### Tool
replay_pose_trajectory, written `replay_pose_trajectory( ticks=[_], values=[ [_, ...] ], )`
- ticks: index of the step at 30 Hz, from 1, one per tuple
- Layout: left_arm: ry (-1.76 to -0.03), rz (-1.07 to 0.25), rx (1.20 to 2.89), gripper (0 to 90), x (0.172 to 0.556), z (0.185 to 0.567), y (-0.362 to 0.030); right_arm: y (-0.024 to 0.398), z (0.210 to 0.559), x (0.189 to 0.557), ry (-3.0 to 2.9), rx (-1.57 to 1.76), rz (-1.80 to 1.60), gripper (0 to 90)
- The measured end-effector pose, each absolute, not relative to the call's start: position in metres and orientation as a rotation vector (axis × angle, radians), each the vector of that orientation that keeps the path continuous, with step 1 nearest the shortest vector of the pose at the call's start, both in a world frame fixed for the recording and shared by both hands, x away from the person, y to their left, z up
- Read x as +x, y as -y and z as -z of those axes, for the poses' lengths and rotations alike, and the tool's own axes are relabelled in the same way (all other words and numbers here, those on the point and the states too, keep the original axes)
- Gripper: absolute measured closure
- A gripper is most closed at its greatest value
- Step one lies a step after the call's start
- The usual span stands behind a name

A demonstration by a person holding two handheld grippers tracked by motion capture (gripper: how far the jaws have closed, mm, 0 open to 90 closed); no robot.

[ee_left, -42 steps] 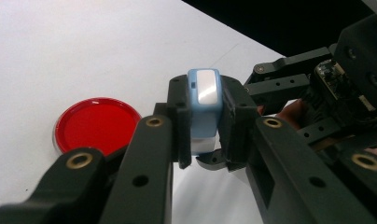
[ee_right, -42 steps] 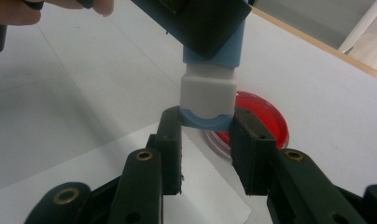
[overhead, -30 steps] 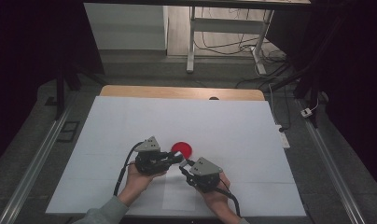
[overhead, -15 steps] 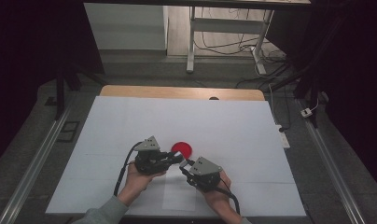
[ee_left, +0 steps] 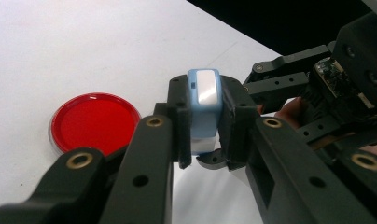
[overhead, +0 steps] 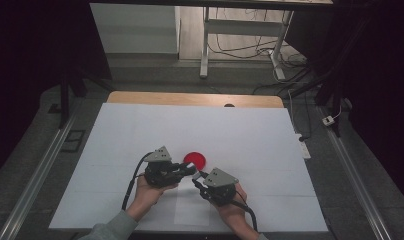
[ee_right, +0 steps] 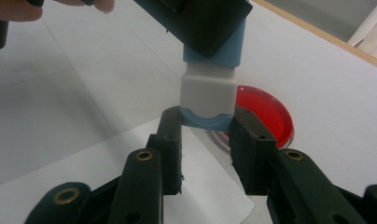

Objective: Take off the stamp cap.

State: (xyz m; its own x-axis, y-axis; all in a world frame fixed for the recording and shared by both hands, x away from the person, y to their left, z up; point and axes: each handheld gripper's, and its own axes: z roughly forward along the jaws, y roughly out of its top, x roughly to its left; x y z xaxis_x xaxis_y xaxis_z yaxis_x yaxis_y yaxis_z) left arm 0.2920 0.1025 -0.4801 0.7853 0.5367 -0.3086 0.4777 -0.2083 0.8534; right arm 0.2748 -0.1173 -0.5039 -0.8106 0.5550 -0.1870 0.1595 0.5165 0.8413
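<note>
Holding one small item between both of your tools, near the middle of the white surface (overhead: 140, 130).

Item 1, left: your left gripper (overhead: 189, 170), in your left hand (overhead: 149, 192), points right. Its fingers (ee_left: 177, 128) are closed on the pale blue end of the blue-and-white block (ee_left: 203, 109); in the left gripper view the block stands upright between them, its glossy white face turned up.

Item 2, centre: the block itself, held off the surface where the two tools meet. In the right gripper view it reads as a blue part, a white middle part and a blue lower end (ee_right: 208, 88).

Item 3, centre, just beyond the tools: a red round dish (overhead: 194, 160) lying flat on the surface, apart from both tools, just far of the block.

Item 4, right: your right gripper (overhead: 197, 179), in your right hand (overhead: 231, 205), points left and away from you. Its fingers (ee_right: 170, 140) are closed on the lower blue end of the block.

Item 5, far edge: a strip of wooden tabletop (overhead: 190, 99) beyond the white sheet.
</note>
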Motion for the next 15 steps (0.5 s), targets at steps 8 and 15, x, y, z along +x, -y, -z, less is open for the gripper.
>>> replay_pose_trajectory(
  ticks=[8,15],
  values=[
    [-0.774,-0.074,1.841,76.1,0.2907,0.4793,-0.1023,0.1179,0.5054,0.2722,-2.295,0.625,-1.268,65.2],
    [-0.768,-0.055,1.855,76.1,0.2925,0.4807,-0.1026,0.1169,0.5033,0.2734,-2.332,0.570,-1.198,65.3]
  ],
)
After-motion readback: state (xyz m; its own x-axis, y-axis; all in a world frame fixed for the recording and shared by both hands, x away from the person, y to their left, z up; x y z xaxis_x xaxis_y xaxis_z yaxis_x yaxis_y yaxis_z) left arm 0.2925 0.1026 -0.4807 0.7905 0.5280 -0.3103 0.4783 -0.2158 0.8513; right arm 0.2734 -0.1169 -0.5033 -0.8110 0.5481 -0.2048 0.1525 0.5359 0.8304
